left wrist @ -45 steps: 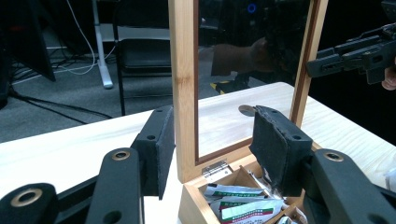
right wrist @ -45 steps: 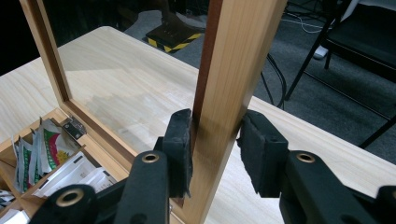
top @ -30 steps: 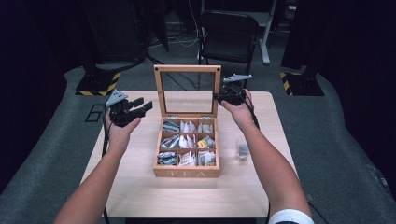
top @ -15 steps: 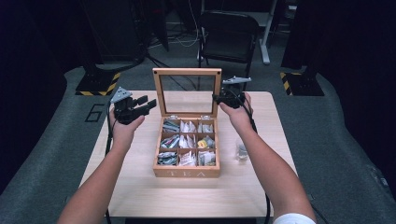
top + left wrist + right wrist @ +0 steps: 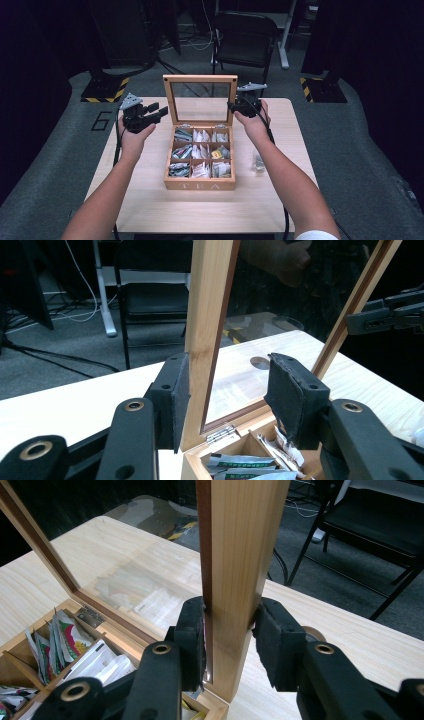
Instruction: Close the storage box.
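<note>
Here, viewed from above: a wooden tea box [image 5: 200, 185] at the middle of a pale counter [image 5: 150, 205], with packets of tea [image 5: 200, 152] sorted into its compartments. Hinged along the box's 12 o'clock edge, a glass-paned lid [image 5: 200, 80], standing upright and fully open.

At the lid's 3 o'clock side, the right claw [image 5: 234, 106], clamped on the wooden frame; in the right gripper view [image 5: 230, 615], both black pads pressed against the upright rail, one on each face.

At the lid's 9 o'clock side, the left claw [image 5: 159, 111], open, with the frame's other rail between its jaws; in the left gripper view [image 5: 227, 375], one pad right at the wood, touching or not hard to tell, and the other plainly apart from the glass.

On the counter at 3 o'clock of the box, near the right forearm, a small clear object [image 5: 258, 162].

Likely risks from here: with one side gripped, twisting of the frame or strain on the small hinges if swung down unevenly; slipping off the narrow rail and a slammed lid, hard on the glass; tall packets near 12 o'clock caught and crushed under a closing lid; box dragged across the counter by too strong a pull
</note>
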Available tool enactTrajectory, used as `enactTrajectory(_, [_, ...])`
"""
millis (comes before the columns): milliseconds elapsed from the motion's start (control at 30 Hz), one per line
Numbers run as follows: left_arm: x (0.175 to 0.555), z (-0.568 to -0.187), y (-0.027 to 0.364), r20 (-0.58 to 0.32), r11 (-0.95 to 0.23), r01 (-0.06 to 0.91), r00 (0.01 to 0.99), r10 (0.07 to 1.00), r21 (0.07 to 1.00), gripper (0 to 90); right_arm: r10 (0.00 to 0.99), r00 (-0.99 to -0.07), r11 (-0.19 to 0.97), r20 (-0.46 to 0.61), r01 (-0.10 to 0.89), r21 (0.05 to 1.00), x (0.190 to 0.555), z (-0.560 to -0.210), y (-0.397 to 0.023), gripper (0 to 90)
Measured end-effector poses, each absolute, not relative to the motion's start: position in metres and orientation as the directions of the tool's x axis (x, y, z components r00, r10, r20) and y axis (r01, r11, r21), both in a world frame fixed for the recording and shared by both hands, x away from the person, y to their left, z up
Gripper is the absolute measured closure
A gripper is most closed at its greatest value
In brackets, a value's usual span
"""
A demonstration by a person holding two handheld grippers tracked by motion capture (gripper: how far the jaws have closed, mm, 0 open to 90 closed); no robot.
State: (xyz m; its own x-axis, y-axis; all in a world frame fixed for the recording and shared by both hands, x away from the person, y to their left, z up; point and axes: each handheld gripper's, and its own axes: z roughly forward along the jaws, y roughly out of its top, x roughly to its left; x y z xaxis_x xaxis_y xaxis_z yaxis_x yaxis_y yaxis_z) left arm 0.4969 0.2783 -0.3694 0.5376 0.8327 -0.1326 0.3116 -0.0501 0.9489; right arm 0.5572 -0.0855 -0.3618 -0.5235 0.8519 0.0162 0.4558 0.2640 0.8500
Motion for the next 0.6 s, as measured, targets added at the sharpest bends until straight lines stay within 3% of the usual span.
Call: enactTrajectory(600, [0.504,-0.367,0.271,-0.123,-0.055,0.305,0.534,0.837,0.951,52.6,0.828,-0.56,0.257,0.015,0.405,0.878,0.543,-0.368,-0.091,64.0])
